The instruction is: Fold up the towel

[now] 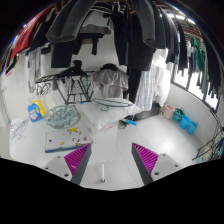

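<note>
Your gripper (112,160) is hovering over a pale white floor (110,130) with its two fingers spread apart, a wide bare gap lying between the purple ribbed pads (146,157). Nothing is sitting between them and nothing is being pinched.

The folded white cloth towel (70,137) is lying on the floor ahead of your left finger and slightly outward of it, just beyond the pad's tip. It is resting flat on its own support, apart from both fingers. You are pointing the claw past its right edge rather than straight at it.

Beyond the towel, a round glass-topped table on thin dark legs (62,115) is standing with a small blue and yellow object (37,108) beside it on the floor. Farther back, a grey garment (108,80) is draping over what seems to be a chair. Dark clothes (140,35) are hanging from above across the room's far side. Off ahead of your right finger, several small teal containers (180,117) are grouping together on the floor, well apart from the towel.
</note>
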Available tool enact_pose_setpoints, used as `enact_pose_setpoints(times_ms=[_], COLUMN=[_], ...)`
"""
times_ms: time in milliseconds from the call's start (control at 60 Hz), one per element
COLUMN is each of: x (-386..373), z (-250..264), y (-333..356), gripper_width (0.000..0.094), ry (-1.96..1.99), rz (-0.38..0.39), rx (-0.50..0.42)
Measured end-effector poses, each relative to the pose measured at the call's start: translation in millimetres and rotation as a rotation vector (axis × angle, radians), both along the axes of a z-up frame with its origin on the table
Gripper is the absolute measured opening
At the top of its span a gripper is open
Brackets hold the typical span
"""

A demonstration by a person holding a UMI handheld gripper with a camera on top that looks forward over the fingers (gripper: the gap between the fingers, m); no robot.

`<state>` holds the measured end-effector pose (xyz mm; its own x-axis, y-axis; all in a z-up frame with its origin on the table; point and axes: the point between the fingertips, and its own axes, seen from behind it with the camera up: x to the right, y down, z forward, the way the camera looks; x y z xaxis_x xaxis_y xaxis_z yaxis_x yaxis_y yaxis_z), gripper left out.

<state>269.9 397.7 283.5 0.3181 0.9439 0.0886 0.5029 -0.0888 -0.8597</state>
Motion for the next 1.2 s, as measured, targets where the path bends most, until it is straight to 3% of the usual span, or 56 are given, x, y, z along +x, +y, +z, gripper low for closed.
enact_pose_setpoints(times_ms=[450, 667, 900, 1200], x=[-71.2, -105.7, -164.5, -260.9], z=[-36.6, -59.8, -106.1, -203.7], y=[-198.3, -284.8, -338.6, -372.4], gripper_width=[0.0851, 0.0857, 0.0854, 0.0854], ry=[-0.053, -0.052, -0.052, -0.109], rz=[0.318, 0.429, 0.466, 0.470], rx=[-0.025, -0.037, -0.055, -0.038])
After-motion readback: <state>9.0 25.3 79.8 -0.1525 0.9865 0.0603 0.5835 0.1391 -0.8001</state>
